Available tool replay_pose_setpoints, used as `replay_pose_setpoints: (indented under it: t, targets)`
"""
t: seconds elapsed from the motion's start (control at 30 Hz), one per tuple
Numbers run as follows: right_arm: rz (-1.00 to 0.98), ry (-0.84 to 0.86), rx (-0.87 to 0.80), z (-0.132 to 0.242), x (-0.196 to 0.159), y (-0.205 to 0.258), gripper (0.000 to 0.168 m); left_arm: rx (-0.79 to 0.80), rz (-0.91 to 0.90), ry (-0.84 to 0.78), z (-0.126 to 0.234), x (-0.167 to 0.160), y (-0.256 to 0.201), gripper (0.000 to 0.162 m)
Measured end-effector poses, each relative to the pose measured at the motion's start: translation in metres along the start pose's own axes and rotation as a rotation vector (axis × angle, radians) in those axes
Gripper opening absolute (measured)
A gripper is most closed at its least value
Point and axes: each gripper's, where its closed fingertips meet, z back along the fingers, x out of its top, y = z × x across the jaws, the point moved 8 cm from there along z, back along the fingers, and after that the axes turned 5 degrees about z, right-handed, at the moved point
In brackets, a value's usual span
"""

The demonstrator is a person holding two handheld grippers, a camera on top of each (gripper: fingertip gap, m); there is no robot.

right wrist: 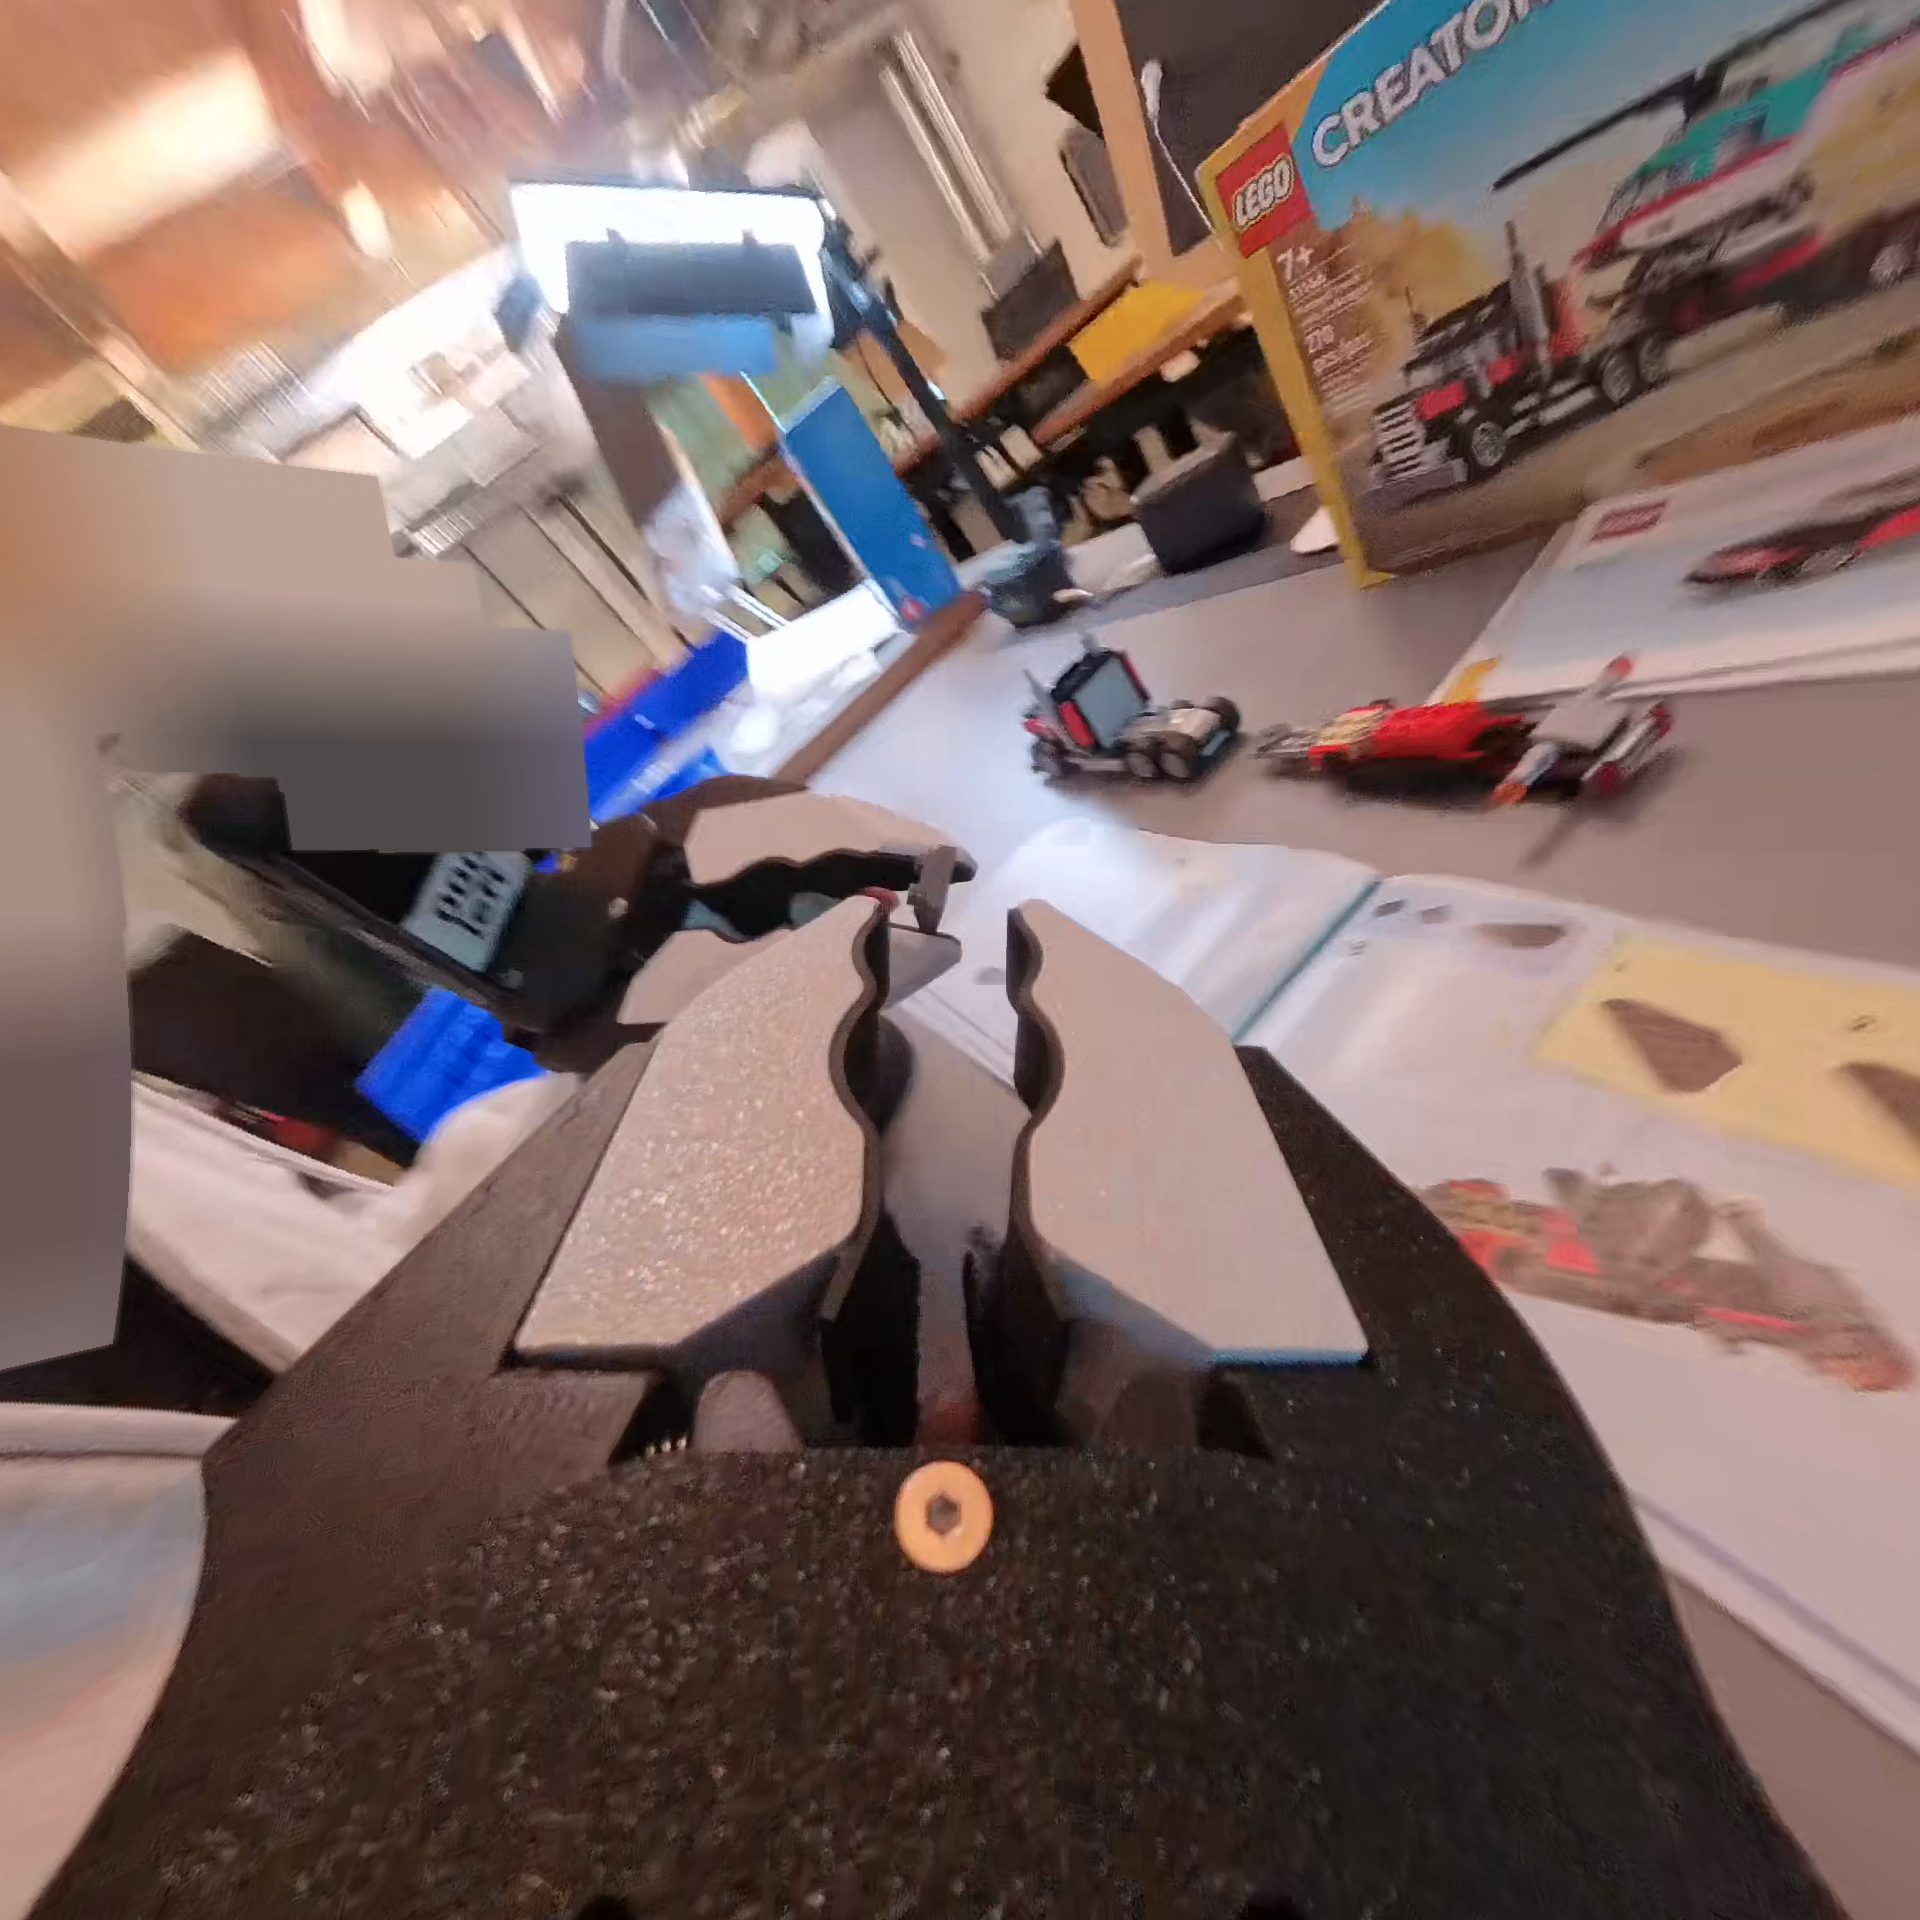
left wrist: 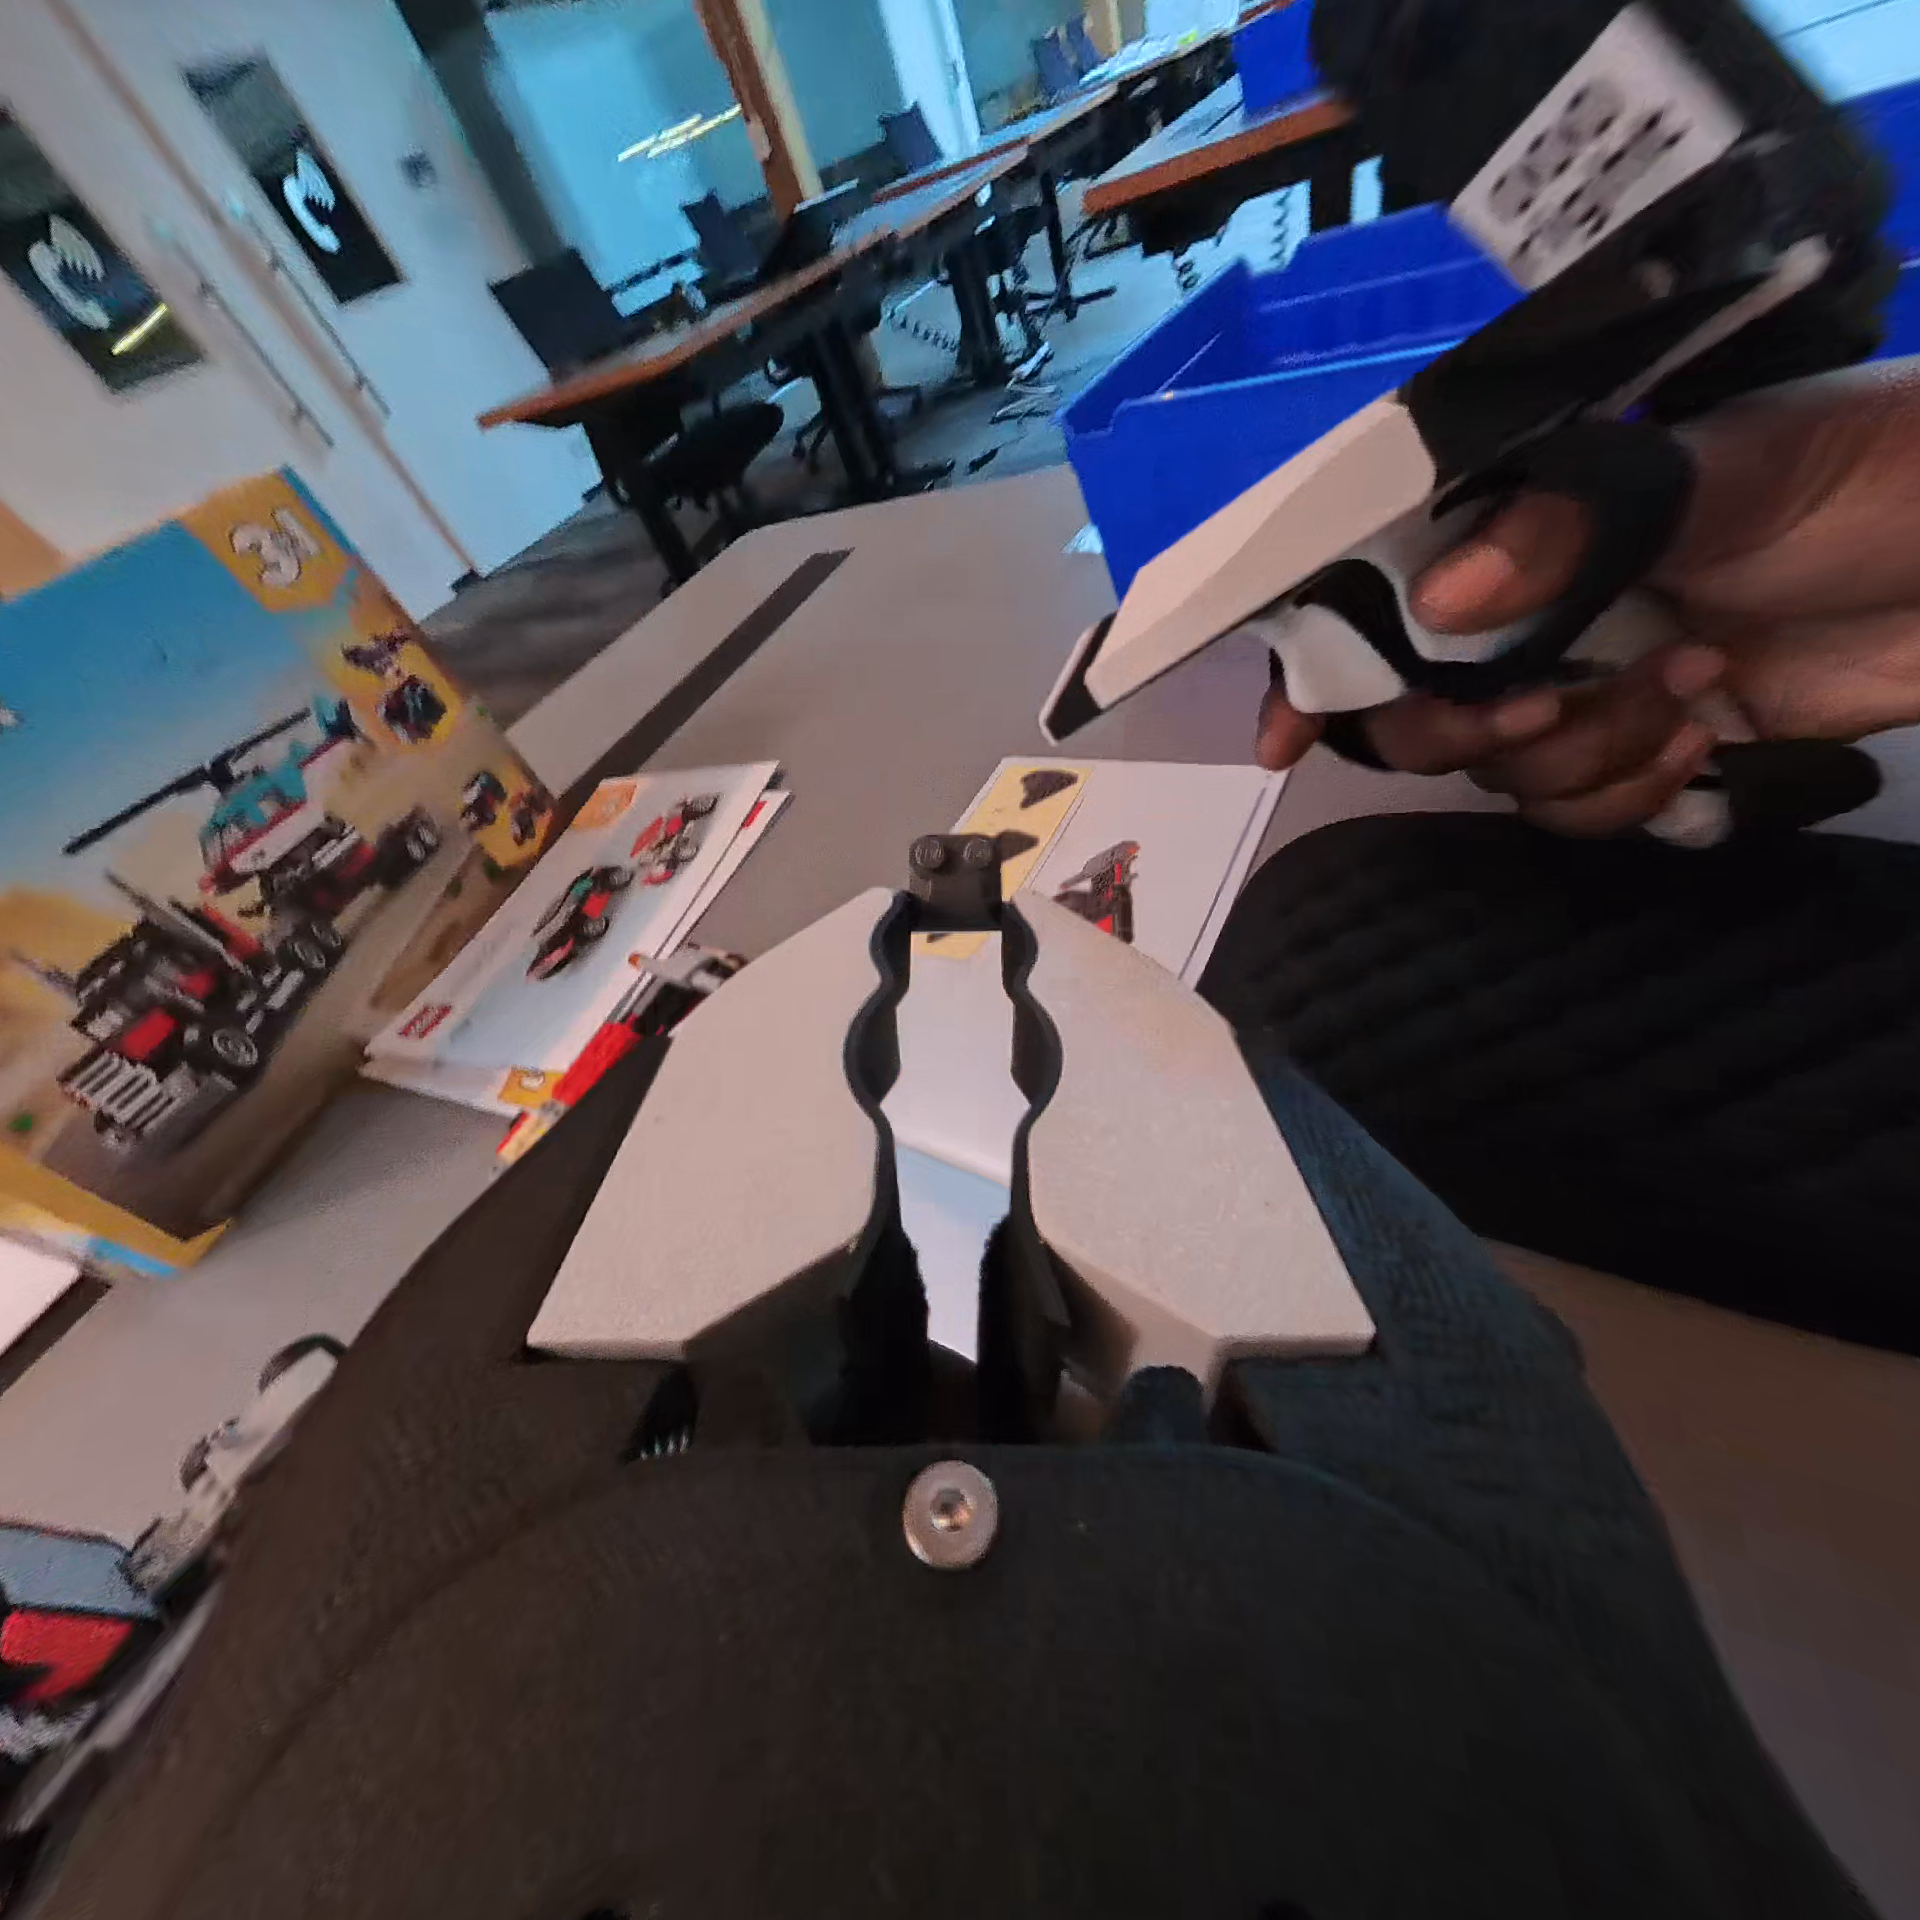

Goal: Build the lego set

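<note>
Bare table [right wrist: 1299, 831] ahead; truck cab [right wrist: 1127, 722], red chassis [right wrist: 1455, 743] beyond.

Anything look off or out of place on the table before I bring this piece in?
Nothing stands out. The left gripper pinches the small dark brick squarely at its tips; the right gripper is open and empty. The set box stands upright, and the truck cab and red chassis sit on the table.

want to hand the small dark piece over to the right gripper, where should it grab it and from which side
Probably by the studded end of the small dark lego piece, which sticks out beyond the left gripper, whose tips clamp its lower sides. The right gripper, open and empty, should come in from the front, facing the left gripper, and pinch the flat side faces near the two studs.
</note>
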Motion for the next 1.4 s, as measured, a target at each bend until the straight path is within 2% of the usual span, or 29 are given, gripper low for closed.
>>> replay_pose_setpoints:
  t: [0.07, 0.2, 0.53, 0.77, 0.93, 1.1, 1.27, 1.4]
  targets:
    - [0.096, 0.049, -0.04, -0.008, -0.001, 0.003, 0.019, 0.032, -0.012, 0.028, -0.003, -0.005, 0.0, 0.017]
    - [0.144, 0.13, -0.068, -0.022, -0.009, -0.001, 0.017, 0.035, -0.003, 0.042, -0.007, -0.01, 0.0, 0.017]
    - [0.112, 0.218, -0.042, -0.038, -0.017, -0.009, 0.008, 0.032, 0.015, 0.081, -0.009, -0.021, 0.002, 0.017]
    - [0.053, 0.221, -0.013, -0.039, -0.018, -0.014, 0.008, 0.033, 0.031, 0.093, -0.01, -0.023, 0.004, 0.017]
    - [0.195, 0.256, -0.091, -0.042, -0.017, -0.011, 0.015, 0.038, 0.025, 0.131, -0.011, -0.026, 0.003, 0.017]
    - [0.357, 0.323, -0.149, -0.045, -0.018, -0.007, 0.01, 0.038, -0.002, 0.153, -0.013, -0.028, 0.001, 0.017]
    - [0.354, 0.387, -0.132, -0.043, -0.013, -0.02, 0.01, -0.008, 0.044, 0.169, -0.013, -0.03, 0.003, 0.018]
    - [0.315, 0.569, -0.107, -0.042, -0.018, -0.042, 0.01, -0.016, 0.183, 0.124, -0.007, -0.029, 0.016, 0.018]
